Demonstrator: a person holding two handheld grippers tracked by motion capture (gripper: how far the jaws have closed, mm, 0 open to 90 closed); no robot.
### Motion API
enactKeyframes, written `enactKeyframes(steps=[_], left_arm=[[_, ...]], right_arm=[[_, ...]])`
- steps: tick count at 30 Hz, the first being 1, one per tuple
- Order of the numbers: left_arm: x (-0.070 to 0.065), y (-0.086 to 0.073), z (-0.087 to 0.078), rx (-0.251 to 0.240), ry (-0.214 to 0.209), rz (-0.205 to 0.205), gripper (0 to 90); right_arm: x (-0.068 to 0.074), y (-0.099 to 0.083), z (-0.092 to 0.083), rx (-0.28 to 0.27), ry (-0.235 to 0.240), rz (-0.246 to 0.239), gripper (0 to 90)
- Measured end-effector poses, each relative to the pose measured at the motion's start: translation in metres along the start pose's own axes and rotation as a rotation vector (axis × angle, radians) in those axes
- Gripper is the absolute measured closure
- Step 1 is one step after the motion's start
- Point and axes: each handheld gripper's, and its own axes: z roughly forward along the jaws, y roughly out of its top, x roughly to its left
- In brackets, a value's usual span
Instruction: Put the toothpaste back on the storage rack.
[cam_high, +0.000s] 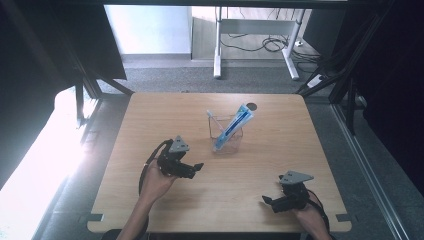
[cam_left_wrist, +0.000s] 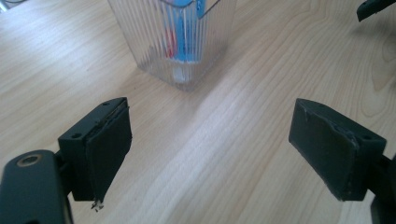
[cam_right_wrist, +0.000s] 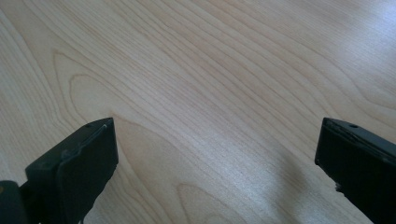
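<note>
Facing a clear ribbed cup near the middle of the tabletop, you are holding the left claw just short of it, jaws spread wide and gripping nothing. Item one, the cup: standing upright, holding a blue toothpaste tube that is leaning out over its rim toward the far right, with a thin white stick-like piece beside the tube, too small to identify. In the left gripper view the cup is sitting ahead of the jaws, well apart from them. Item two, the right claw: resting near your edge, jaws also wide, looking at bare wood. Judged step: approach. The next move is calling for a short forward reach, bracketing cup or tube squarely before closing.
</note>
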Motion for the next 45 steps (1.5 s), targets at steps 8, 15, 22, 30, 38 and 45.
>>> enactKeyframes(steps=[8,15,22,30,38,45], left_arm=[[-0.004,-0.022,-0.012,0.013,0.015,-0.012,13.3],[-0.007,-0.047,-0.012,0.024,0.020,-0.041,13.3],[-0.008,-0.062,-0.010,0.045,0.030,-0.052,13.3],[-0.011,-0.072,-0.006,0.070,0.044,-0.054,13.3],[-0.015,-0.080,0.001,0.103,0.048,-0.046,13.3],[-0.018,-0.086,0.014,0.168,0.060,-0.020,13.2]], right_arm=[[0.000,0.000,0.000,-0.010,0.003,0.009,0.0],[0.001,0.000,0.000,-0.003,0.004,0.005,0.0],[0.002,0.000,0.000,0.001,0.005,0.003,0.0],[0.002,0.000,0.001,0.003,0.004,-0.003,0.0],[0.004,0.000,0.003,0.009,0.014,-0.010,0.0],[0.005,0.000,0.004,0.011,0.022,-0.008,0.0]])
